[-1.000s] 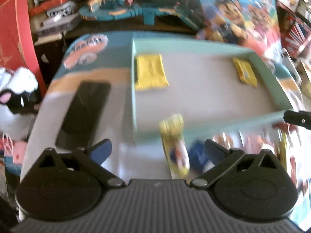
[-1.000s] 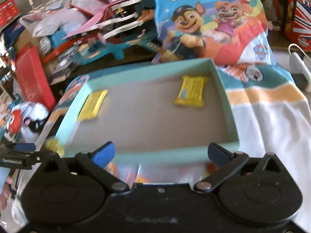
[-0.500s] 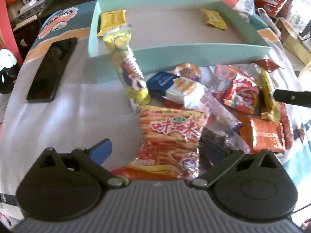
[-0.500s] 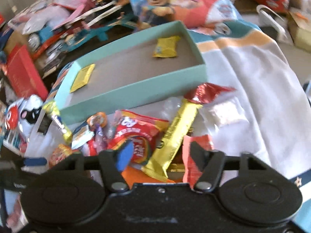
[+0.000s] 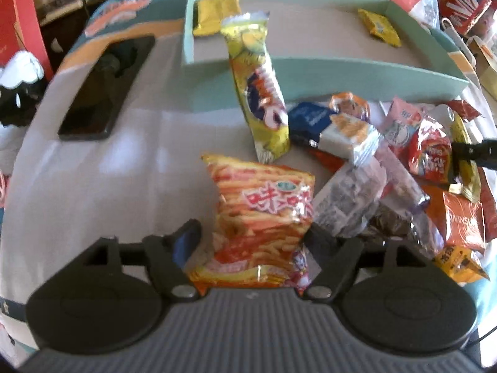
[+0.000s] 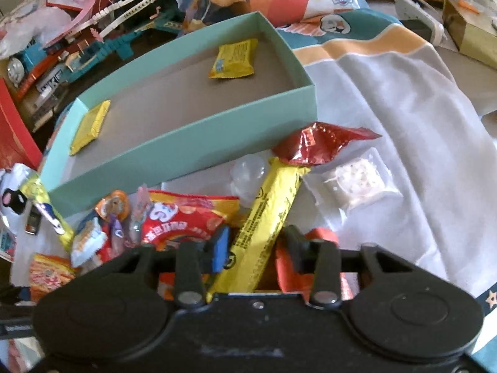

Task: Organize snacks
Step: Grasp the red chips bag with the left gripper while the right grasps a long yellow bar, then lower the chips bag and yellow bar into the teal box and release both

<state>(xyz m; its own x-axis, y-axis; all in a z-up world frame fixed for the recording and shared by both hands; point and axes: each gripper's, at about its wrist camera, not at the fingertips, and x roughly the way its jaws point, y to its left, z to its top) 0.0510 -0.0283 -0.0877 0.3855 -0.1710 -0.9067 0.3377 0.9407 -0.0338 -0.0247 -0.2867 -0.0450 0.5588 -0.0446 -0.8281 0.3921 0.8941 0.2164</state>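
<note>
1. Snacks heaped on the cloth (image 6: 403, 99) along the near wall of the teal box (image 6: 186, 143).
2. Box holds two yellow packets: one (image 6: 233, 59) by its far right corner, one (image 6: 90, 126) at its left end.
3. Left gripper (image 5: 251, 236) spread wide around an orange chip bag (image 5: 264, 217); fingers not pressing it.
4. Right gripper (image 6: 254, 248) parted around a long yellow bar (image 6: 267, 214); contact unclear.
5. Tall yellow tube pack (image 5: 257, 87) leans against the box wall.
6. Phone (image 5: 105, 84) lies near the cloth's left edge.
</note>
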